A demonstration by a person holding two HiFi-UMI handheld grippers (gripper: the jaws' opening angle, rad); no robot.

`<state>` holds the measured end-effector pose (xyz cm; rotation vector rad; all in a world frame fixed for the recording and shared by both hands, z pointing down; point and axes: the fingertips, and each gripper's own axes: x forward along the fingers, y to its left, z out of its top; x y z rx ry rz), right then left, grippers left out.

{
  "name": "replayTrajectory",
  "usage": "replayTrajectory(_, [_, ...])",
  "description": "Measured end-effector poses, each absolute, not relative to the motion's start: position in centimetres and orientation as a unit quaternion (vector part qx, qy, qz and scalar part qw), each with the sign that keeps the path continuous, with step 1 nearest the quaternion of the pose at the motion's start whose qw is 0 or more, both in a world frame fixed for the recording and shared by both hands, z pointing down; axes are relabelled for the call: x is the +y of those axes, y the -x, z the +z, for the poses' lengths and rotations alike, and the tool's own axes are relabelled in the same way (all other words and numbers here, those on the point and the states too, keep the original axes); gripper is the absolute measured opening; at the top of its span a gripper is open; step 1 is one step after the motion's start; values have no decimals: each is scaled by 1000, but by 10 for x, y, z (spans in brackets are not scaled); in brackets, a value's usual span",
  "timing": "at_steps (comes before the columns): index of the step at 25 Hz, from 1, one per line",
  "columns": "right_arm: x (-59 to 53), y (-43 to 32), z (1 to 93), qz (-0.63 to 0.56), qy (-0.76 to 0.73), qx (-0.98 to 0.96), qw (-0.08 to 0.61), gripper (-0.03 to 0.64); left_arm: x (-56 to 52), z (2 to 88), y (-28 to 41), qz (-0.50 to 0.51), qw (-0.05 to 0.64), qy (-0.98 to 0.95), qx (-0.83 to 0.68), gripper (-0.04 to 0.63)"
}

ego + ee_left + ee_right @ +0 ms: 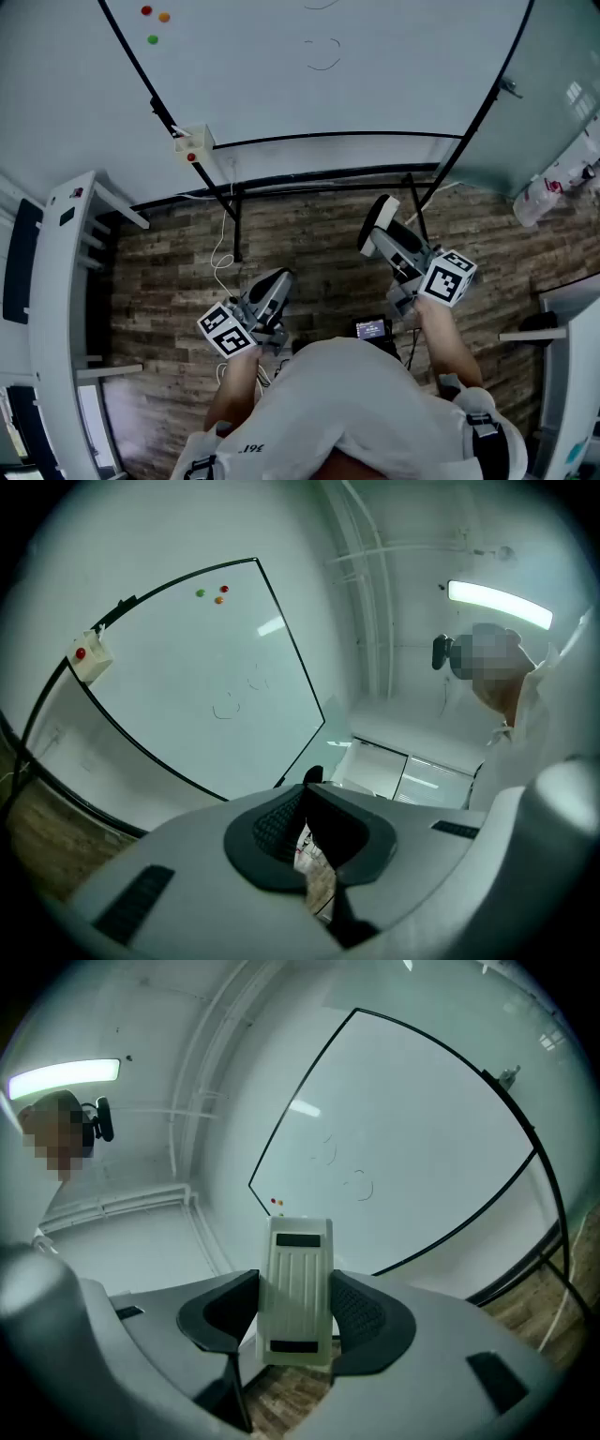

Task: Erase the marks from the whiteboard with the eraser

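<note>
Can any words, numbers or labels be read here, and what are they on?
Shirt: a short print near the hem, perhaps "361", too small to be sure.
Screen: lit, too small to read.
Whiteboard: only scribbles, no words.
Cubes: black-and-white square patterns, no text.
Eraser: two dark patches, no readable print.
</note>
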<state>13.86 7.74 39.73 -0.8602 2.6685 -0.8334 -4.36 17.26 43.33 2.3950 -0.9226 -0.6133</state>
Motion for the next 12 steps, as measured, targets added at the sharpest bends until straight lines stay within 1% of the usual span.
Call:
replayTrajectory(8, [87,-119,403,-286,298,905,101,255,179,435,63,-228,252,-879,-334,6])
replayTrajectory(12, [91,-106,400,-249,310,914,79,255,180,438,75,-231,253,-879,-331,6])
